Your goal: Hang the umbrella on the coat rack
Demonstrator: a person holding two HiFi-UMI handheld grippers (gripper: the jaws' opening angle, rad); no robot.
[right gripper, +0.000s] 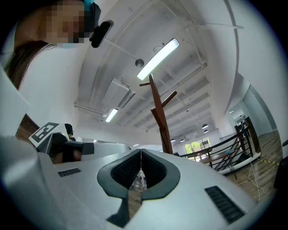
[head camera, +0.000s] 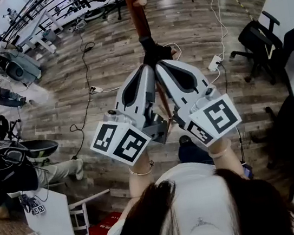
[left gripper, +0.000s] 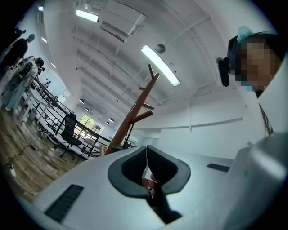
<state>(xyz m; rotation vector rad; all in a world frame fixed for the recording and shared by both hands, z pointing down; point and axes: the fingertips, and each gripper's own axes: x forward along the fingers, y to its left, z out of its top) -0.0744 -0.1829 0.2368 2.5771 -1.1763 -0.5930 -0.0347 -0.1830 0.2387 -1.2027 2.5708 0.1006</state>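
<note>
half done at best, judged as the lift toward a peg. held the left gripper (head camera: 149, 65) and the right gripper (head camera: 162, 63) side by side, tips up against the pole of the coat rack (head camera: 134, 9). found the left jaws closed, with a reddish-brown bit and a dark strip caught behind the tips in the left gripper view, taken to be part of the umbrella (head camera: 154, 51). found the right jaws pressed together too, with only floor (right gripper: 133, 204) showing through the gap behind them. saw the umbrella only as a black piece at the two tips, touching the pole just below a short peg (head camera: 142, 1); could not tell the rest of it. needed next, by judgement: raising that piece above a peg, hooking it over, then parting the left jaws. had open air on both sides of the pole; noted a power strip (head camera: 214, 63) and office chairs (head camera: 259, 42) on the floor, well apart from the pole.
</note>
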